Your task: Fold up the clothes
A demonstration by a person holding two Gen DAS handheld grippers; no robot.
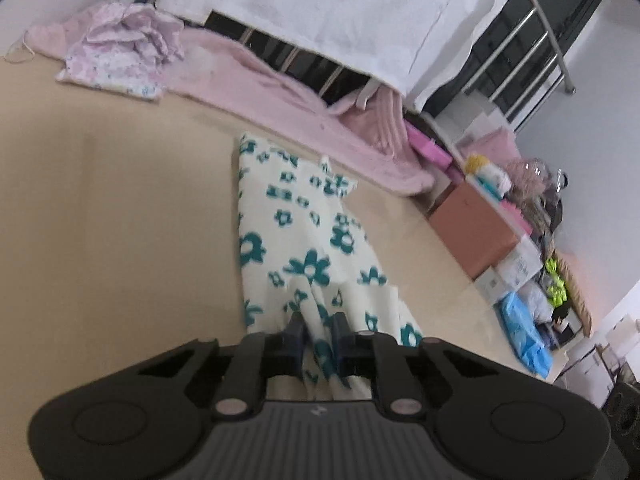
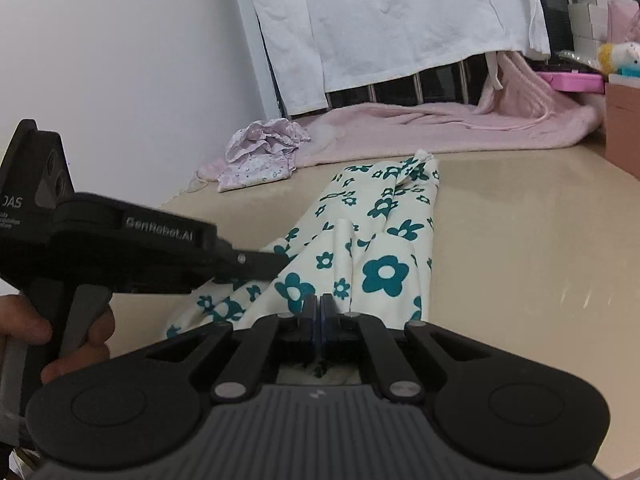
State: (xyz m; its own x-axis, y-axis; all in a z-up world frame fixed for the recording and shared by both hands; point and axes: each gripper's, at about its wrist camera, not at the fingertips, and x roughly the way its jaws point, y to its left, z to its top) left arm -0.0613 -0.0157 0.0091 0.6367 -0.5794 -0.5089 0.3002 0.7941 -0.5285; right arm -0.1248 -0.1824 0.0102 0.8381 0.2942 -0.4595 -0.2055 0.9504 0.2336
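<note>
A cream garment with teal flowers (image 1: 296, 236) lies lengthwise on the beige table (image 1: 120, 216), its near end lifted. My left gripper (image 1: 319, 330) is shut on a bunched fold of that near end. My right gripper (image 2: 319, 307) is shut on the garment's (image 2: 380, 240) near edge, with its fingers pressed together. In the right wrist view the left gripper (image 2: 280, 260) comes in from the left, held by a hand, and grips the cloth beside mine.
A crumpled lilac floral garment (image 2: 260, 152) and a pink fleece blanket (image 2: 460, 124) lie at the table's far edge. A white cloth (image 2: 392, 20) hangs behind on a metal rail. Boxes (image 1: 476, 232) and bags are stacked along the right edge.
</note>
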